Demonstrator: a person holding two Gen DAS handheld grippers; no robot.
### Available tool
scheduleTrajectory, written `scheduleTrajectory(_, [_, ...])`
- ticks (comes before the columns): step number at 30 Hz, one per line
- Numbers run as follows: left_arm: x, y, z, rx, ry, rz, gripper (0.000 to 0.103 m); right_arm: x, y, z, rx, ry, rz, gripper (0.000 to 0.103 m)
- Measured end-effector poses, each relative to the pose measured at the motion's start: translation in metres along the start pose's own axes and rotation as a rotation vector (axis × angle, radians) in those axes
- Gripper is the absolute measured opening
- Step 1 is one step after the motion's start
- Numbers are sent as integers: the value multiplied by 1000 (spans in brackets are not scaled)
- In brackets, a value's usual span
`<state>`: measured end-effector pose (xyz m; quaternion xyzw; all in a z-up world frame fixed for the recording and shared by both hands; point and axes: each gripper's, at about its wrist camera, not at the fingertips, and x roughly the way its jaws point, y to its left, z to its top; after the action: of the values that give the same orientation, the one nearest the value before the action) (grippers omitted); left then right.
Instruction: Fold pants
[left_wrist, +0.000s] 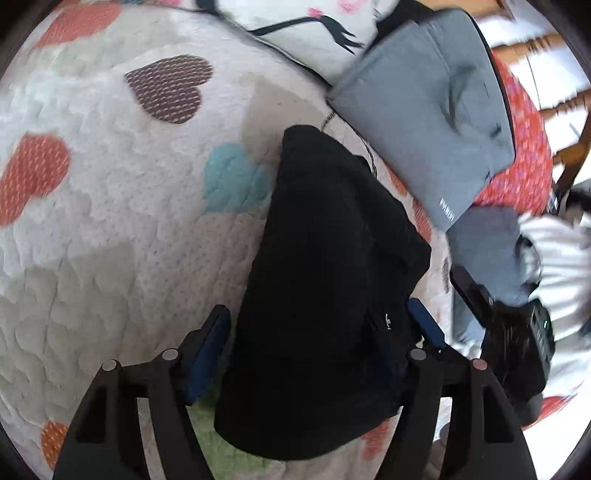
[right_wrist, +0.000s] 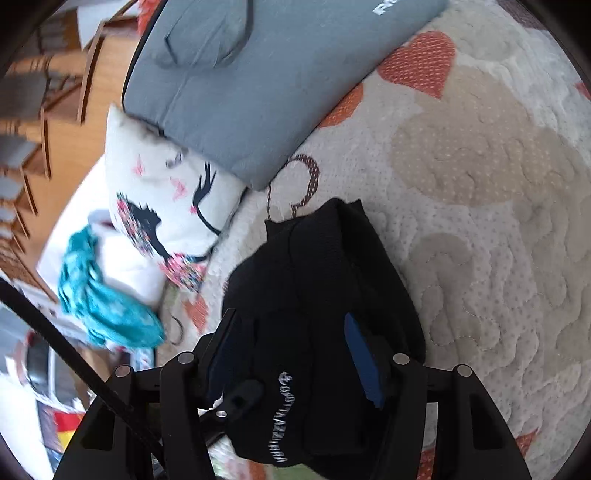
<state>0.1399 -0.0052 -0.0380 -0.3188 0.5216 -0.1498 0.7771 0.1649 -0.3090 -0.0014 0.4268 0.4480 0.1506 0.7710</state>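
Observation:
The black pants (left_wrist: 325, 280) lie bunched in a long heap on a white quilt with coloured hearts (left_wrist: 110, 206). My left gripper (left_wrist: 321, 332) stands open, its blue-padded fingers either side of the near end of the pants. In the right wrist view the pants (right_wrist: 317, 295) show a waistband with white lettering. My right gripper (right_wrist: 295, 350) has its fingers spread around that waistband end, with the cloth bulging between them; they do not look pressed shut.
A grey cushion (left_wrist: 428, 122) and a white printed pillow (left_wrist: 317, 29) lie beyond the pants. The other gripper (left_wrist: 517, 332) shows at the right in the left wrist view. A teal cloth (right_wrist: 103, 295) lies at the bed edge; wooden furniture (right_wrist: 44, 110) stands behind.

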Motion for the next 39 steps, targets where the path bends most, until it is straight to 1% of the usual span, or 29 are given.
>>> scheduleTrajectory(2, [-12,-6,-2,33,-28,25,70,-8,9,0,-41,-26,-24,64])
scheduleTrajectory(6, [-45,-30,-17,157,-125,92,70,-28,16,-5,-106,-44,-74,65])
scheduleTrajectory(8, [-64,-39,-28,228,-188,139,70,-39,17,-11,-140,-43,-104,65])
scheduleTrajectory(10, [-82,-49,-43,301,-269,203,70,-51,17,-20,-182,-45,-134,65])
scheduleTrajectory(13, [-114,-57,-75,390,-397,280,70,-73,19,-39,-241,-51,-173,65])
scheduleTrajectory(15, [-130,-60,-95,427,-466,308,70,-86,21,-51,-273,-60,-192,65])
scheduleTrajectory(17, [-142,-61,-108,436,-518,331,71,-98,25,-64,-309,-74,-210,65])
scheduleTrajectory(20, [-160,-60,-138,425,-593,349,76,-115,32,-89,-362,-104,-235,66])
scheduleTrajectory(22, [-170,-65,-159,437,-657,372,81,-122,32,-112,-385,-113,-249,67])
scheduleTrajectory(23, [-174,-68,-169,452,-684,377,84,-124,31,-120,-390,-114,-253,67])
scheduleTrajectory(25, [-183,-75,-188,495,-751,393,91,-127,28,-146,-413,-106,-268,67])
scheduleTrajectory(26, [-187,-79,-196,517,-778,407,98,-128,27,-157,-424,-104,-281,67])
scheduleTrajectory(27, [-190,-82,-204,538,-803,423,102,-129,24,-171,-436,-103,-301,67])
scheduleTrajectory(28, [-193,-84,-210,552,-822,438,103,-131,20,-184,-441,-103,-321,67])
scheduleTrajectory(32, [-196,-80,-232,555,-883,523,103,-136,7,-213,-446,-104,-361,67])
scheduleTrajectory(33, [-194,-78,-235,548,-887,557,103,-138,4,-218,-449,-107,-369,67])
scheduleTrajectory(34, [-193,-76,-236,548,-877,571,103,-140,3,-221,-453,-114,-378,67])
scheduleTrajectory(35, [-190,-76,-235,551,-850,580,103,-140,3,-223,-456,-119,-384,67])
scheduleTrajectory(37, [-181,-74,-231,557,-768,583,103,-142,3,-223,-457,-133,-391,67])
scheduleTrajectory(39, [-174,-70,-228,554,-711,574,103,-143,4,-223,-457,-143,-394,68])
